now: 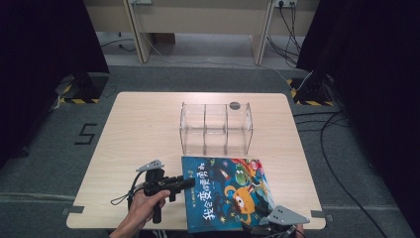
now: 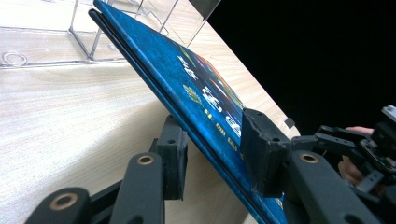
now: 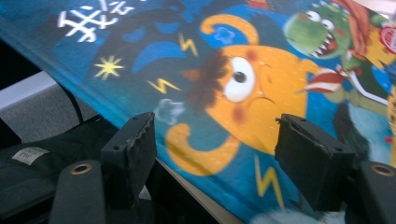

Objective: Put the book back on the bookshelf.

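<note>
Picture book (image 1: 233,191): blue hardcover with cartoon monsters and white lettering, lying over the near right part of the table (image 1: 138,129), one corner hanging past the near edge.
Book, attitude: tilted rather than flat; in the left gripper view the cover (image 2: 196,88) slopes up from the wood, spine side lifted.
Book, long axis: runs from the near edge of the table away toward the clear rack, a little slanted to the right.
Left gripper (image 1: 185,182): held in the person's left hand (image 1: 143,206), reaching in level from the left; its jaws are pressed together on the book's left edge, one pad under the boards and one on the cover (the pinch is plain in its own view).
Right gripper (image 3: 215,154): at the near right corner of the book, jaws spread wide with the orange monster on the cover between and beyond them; the pads do not press on the book (its grey plate shows at the bottom of the high view).
Clear rack (image 1: 216,130): three upright acrylic compartments, standing just beyond the book's far edge, all of them vacant.
Nearer hand: the left one has the book; the right one is just beside it, free.
Relation that decides the next move: the rack's slots lie straight ahead along the book's long axis, so the book would probably have to be raised onto its edge and slid forward.
</note>
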A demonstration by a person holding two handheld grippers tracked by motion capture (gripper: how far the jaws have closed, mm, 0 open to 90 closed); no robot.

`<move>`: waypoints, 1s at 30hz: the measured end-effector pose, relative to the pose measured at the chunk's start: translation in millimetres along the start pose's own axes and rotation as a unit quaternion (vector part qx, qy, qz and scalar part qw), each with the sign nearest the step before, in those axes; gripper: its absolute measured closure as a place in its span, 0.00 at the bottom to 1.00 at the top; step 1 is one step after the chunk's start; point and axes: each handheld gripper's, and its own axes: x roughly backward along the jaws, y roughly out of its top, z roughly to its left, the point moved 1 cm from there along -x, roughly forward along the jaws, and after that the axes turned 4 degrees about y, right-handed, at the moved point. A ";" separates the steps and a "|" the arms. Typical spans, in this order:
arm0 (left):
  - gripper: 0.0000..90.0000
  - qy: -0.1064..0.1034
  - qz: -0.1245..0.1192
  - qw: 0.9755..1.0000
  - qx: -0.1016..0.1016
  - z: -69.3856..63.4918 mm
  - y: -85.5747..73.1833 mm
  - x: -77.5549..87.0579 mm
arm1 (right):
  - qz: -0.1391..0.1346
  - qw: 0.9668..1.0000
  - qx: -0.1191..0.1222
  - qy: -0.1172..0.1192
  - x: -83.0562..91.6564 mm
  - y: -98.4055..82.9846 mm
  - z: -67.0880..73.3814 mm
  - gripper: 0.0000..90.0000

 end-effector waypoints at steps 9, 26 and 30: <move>0.68 0.000 0.000 1.000 0.007 0.8 0.1 -0.6 | 0.032 0.996 0.078 -0.021 -12.5 -2.1 22.6 0.24; 0.68 0.002 0.003 1.000 0.015 1.6 -0.6 -0.7 | 0.054 0.979 0.164 -0.106 -38.0 4.8 34.0 0.23; 0.68 0.003 0.002 1.000 0.014 1.0 -0.7 -0.4 | 0.057 0.975 0.179 -0.119 -43.9 6.6 36.5 0.22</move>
